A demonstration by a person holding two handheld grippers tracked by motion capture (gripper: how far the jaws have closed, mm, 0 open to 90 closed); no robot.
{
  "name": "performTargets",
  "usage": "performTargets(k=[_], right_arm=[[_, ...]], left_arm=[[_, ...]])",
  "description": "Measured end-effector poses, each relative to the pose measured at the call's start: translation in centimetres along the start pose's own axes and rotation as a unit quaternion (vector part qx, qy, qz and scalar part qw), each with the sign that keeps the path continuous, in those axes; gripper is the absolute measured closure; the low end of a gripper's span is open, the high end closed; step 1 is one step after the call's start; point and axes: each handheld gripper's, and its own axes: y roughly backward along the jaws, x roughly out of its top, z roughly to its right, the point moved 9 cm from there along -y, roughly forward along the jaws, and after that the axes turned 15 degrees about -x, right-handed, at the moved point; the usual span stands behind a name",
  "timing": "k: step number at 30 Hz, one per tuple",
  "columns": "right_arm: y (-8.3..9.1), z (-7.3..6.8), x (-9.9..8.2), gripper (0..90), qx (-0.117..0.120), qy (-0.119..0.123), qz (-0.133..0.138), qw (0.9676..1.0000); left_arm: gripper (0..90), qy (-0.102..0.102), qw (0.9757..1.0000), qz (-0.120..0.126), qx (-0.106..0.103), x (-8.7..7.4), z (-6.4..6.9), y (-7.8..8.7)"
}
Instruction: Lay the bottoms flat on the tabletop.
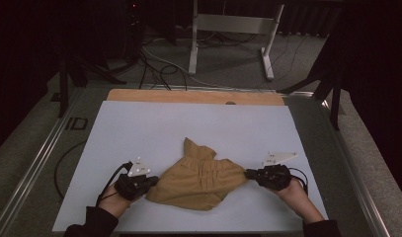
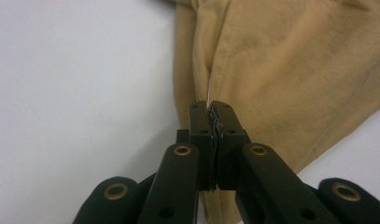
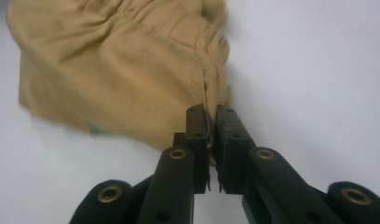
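Note:
A tan cloth garment [image 1: 201, 175] lies crumpled on the white table sheet [image 1: 139, 128], near the front edge. My left gripper [image 1: 151, 181] sits at its left side, shut on a seamed edge of the cloth [image 2: 234, 60]; in the left gripper view the fabric is pinched between the closed jaws of that gripper [image 2: 211, 109]. My right gripper [image 1: 249, 174] holds the cloth's right corner. In the right gripper view the gathered cloth [image 3: 127, 70] runs into the jaws of this gripper [image 3: 211, 114], which are nearly closed on it.
A wooden strip [image 1: 193, 96] edges the table's far side. Metal rails [image 1: 35, 158] run along both sides. Beyond the table stand a white frame [image 1: 233, 29] and loose cables [image 1: 159, 69] on the floor. A small green tag [image 3: 93, 126] peeks from under the cloth.

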Motion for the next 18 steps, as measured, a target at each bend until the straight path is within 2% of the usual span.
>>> performTargets(k=[2,3,5,7,10,13,14,18], right_arm=[[-0.1,-0.6,-0.9,85.1,0.006,-0.002,-0.013,0.9999],[-0.3,-0.7,-1.3,85.1,0.006,0.005,-0.017,0.9998],[-0.5,-1.2,-2.1,85.1,0.012,-0.003,-0.029,0.9995],[-0.8,-1.9,-3.2,85.1,0.018,-0.005,-0.041,0.9990],[-0.8,-2.1,-3.6,84.9,0.018,-0.002,-0.044,0.9989],[-0.8,-2.1,-3.6,84.9,0.018,-0.003,-0.045,0.9988],[-0.9,-2.3,-3.6,84.5,0.009,0.007,-0.049,0.9987],[-0.9,-2.2,-3.5,83.3,0.010,0.004,-0.047,0.9988]], left_arm=[[88.7,-0.001,1.0000,-0.002,0.003,-0.2,0.0,-0.1],[88.7,0.000,1.0000,-0.004,0.002,-0.2,0.0,-0.2],[88.6,-0.005,0.9999,-0.014,0.005,-0.4,0.0,-0.4],[88.6,-0.009,0.9994,-0.033,-0.002,-0.8,0.1,-1.0],[88.5,-0.011,0.9977,-0.065,-0.019,-1.9,0.5,-2.0],[88.4,-0.011,0.9976,-0.066,-0.019,-2.0,0.5,-2.2],[88.4,-0.006,0.9975,-0.066,-0.023,-2.0,0.4,-2.1],[88.0,-0.004,0.9975,-0.064,-0.028,-2.0,0.4,-2.1]])
